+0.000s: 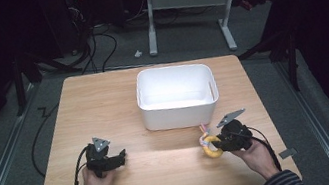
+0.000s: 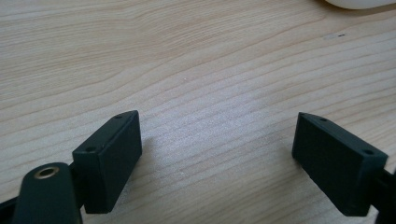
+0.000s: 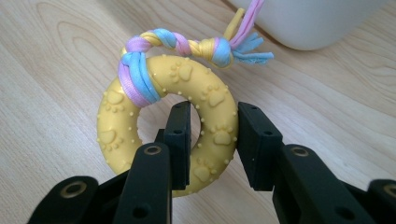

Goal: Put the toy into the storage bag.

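Near the table's [image 1: 166,173] right front, just before the white bin [image 1: 176,95], the right gripper [image 3: 212,140] clamps its fingers on one side of the yellow ring toy [image 3: 163,121]. Left gripper [image 2: 217,158] hangs released, empty. The one-sided hold could let the ring swing or slip out.

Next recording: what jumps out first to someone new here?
The yellow rubber ring toy with a pastel braided rope, clamped on one side by the right gripper, near the table's front right. Behind it stands an empty white plastic tub. The left gripper rests open over bare wood.
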Demonstrator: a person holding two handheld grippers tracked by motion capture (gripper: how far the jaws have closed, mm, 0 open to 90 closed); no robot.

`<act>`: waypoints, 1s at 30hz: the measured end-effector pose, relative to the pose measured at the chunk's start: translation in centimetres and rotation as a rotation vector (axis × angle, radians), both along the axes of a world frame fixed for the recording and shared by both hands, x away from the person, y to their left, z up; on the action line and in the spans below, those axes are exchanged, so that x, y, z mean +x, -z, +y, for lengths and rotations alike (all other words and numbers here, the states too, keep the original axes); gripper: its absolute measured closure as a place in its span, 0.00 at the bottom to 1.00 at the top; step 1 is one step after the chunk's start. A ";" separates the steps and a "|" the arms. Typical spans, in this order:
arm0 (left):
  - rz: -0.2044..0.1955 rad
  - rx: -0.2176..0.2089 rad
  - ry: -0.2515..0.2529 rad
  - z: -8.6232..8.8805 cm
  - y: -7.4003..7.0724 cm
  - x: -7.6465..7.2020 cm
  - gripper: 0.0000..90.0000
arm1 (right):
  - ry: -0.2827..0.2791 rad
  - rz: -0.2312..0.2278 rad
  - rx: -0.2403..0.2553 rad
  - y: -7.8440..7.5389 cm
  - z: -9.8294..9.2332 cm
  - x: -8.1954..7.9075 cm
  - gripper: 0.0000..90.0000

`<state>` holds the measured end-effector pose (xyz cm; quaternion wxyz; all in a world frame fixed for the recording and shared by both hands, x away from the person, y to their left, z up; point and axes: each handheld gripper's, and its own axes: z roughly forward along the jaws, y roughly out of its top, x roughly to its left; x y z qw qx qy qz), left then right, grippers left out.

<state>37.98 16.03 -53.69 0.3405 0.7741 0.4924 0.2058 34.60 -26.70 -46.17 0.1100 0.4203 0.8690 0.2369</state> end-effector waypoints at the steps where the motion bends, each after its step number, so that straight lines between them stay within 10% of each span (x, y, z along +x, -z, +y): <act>1: 0.000 0.000 0.000 0.0 0.0 0.0 0.18 | 0.000 0.000 0.000 0.0 0.0 0.0 0.75; 30: 0.000 0.000 0.000 0.0 0.0 0.0 0.18 | 0.147 -0.023 0.053 -1.2 -5.5 -1.2 0.75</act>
